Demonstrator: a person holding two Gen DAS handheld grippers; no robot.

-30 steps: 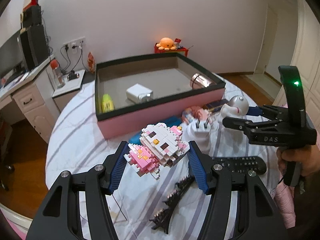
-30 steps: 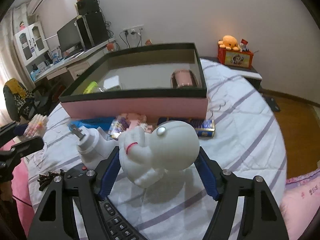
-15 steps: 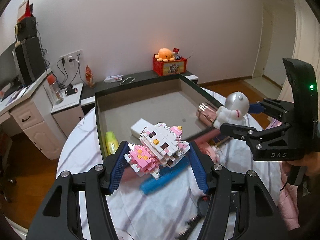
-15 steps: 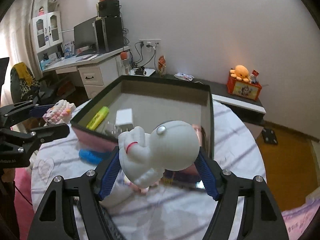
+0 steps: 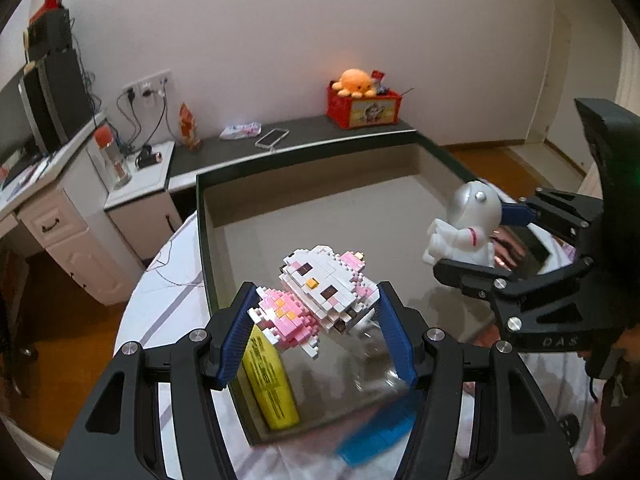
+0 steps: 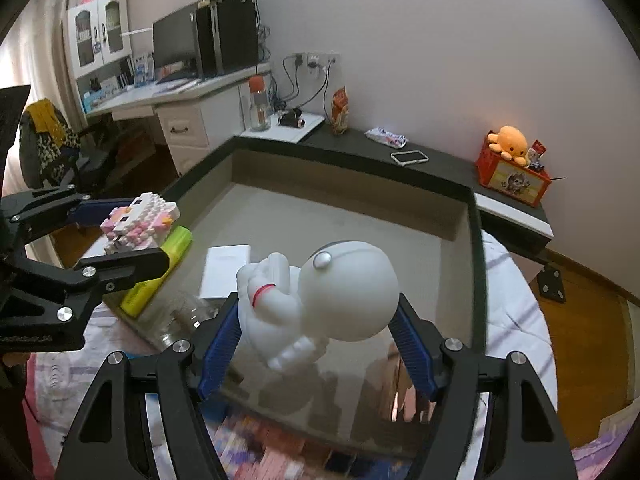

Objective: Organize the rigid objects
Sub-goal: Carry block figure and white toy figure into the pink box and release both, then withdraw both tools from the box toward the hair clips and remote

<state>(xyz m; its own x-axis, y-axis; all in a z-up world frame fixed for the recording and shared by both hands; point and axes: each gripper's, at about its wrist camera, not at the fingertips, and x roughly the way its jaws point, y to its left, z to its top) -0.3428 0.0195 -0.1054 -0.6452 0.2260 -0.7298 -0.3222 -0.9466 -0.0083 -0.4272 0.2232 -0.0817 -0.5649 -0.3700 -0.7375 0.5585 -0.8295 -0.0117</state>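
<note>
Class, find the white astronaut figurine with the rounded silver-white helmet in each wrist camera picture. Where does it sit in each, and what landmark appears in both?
Left wrist view: white astronaut figurine at right of centre, gripped by the right gripper over the box.
Right wrist view: it fills the lower centre, between the blue pads.
Shared landmark: the orange octopus plush on the red crate by the wall.

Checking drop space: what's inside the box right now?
In the box: yellow highlighter, white rectangular block, clear item. The held astronaut figure hides the floor beneath it.
</note>
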